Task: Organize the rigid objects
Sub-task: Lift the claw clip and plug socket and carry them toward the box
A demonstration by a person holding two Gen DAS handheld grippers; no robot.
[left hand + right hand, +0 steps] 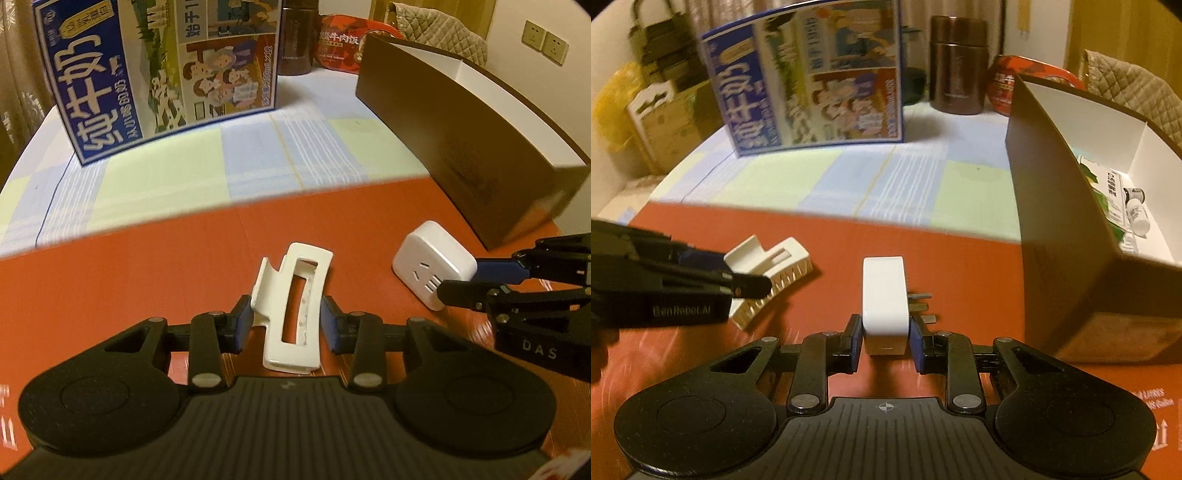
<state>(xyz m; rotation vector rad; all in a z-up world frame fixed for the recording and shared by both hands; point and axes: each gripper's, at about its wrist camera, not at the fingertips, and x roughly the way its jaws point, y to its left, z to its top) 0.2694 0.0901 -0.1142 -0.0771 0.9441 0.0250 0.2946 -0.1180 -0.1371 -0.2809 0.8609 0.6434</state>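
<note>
The left claw (pixel 286 321) pinches a white hair clip (pixel 291 306) across its sides, while the right claw (pixel 884 341) pinches a white plug adapter (pixel 884 295), its 3 prongs pointing toward the brown box (pixel 1067 236). Both items sit just above the red mat (pixel 147 258) on the surface. The open box, already holding a small bottle (pixel 1137 214), stands to the right; carrying each item level and clearing the near wall before release looks wise.
</note>
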